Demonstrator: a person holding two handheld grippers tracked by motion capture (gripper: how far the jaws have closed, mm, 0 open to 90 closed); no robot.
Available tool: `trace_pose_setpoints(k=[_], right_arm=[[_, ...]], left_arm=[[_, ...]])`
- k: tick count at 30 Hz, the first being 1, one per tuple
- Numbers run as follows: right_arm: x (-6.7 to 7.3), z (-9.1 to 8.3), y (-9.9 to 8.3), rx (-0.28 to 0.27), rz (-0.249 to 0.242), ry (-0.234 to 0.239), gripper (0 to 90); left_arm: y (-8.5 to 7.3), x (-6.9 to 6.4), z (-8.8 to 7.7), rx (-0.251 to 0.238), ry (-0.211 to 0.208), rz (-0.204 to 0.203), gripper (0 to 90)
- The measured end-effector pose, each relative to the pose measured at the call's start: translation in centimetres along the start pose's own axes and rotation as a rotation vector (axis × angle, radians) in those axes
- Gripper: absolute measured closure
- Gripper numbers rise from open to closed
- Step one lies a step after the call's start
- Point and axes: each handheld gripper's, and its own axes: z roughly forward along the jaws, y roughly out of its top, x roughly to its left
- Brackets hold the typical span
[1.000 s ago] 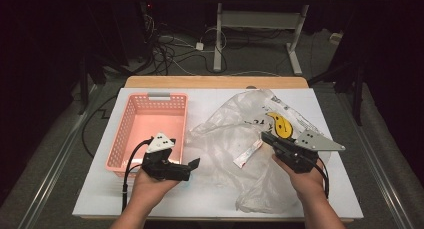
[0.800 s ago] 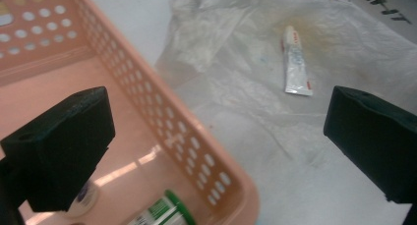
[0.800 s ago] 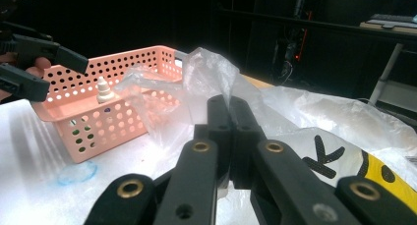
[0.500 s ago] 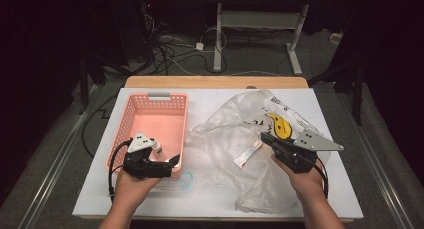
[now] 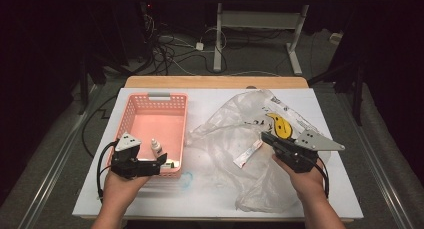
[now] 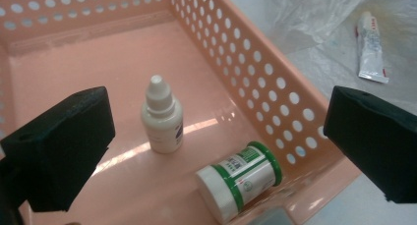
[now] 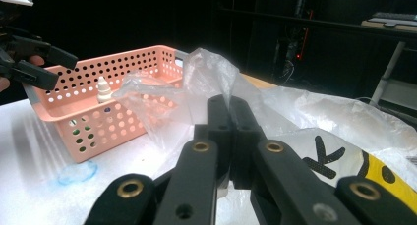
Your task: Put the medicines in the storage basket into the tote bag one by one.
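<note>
Two things lie in the one pink basket (image 6: 275, 82), both between and just beyond the spread, empty jaws of my left tongs (image 6: 216, 136): one white dropper bottle (image 6: 162, 118) standing upright, and one green-banded jar (image 6: 242, 183) on its side against the near wall. My right tongs (image 7: 228, 118) are clenched on a fold of the single clear plastic bag (image 7: 339, 117) on the white worktop (image 5: 210, 199). One small tube (image 5: 248, 153) lies on the bag, just left of those tongs.

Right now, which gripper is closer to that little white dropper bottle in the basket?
Left. The left gripper hovers open above the dropper bottle; the right gripper is across the table, pinching the plastic bag.
</note>
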Motion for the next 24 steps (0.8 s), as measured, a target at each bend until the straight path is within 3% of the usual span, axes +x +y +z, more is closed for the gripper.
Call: trace_pose_setpoints(k=[11, 20, 24], right_arm=[[-0.1, 0.0, 0.0, 0.0, 0.006, -0.001, 90.0], [0.3, 0.0, 0.1, -0.002, -0.004, 0.005, 90.0], [0.3, 0.2, 0.2, -0.001, -0.001, 0.011, 90.0]], left_arm=[[-0.3, 0.7, 0.6, 0.07, 0.024, -0.007, 0.0], [-0.2, 1.2, 1.3, 0.169, 0.051, -0.01, 0.0], [0.1, 1.9, 1.8, 0.234, 0.032, -0.022, 0.0]])
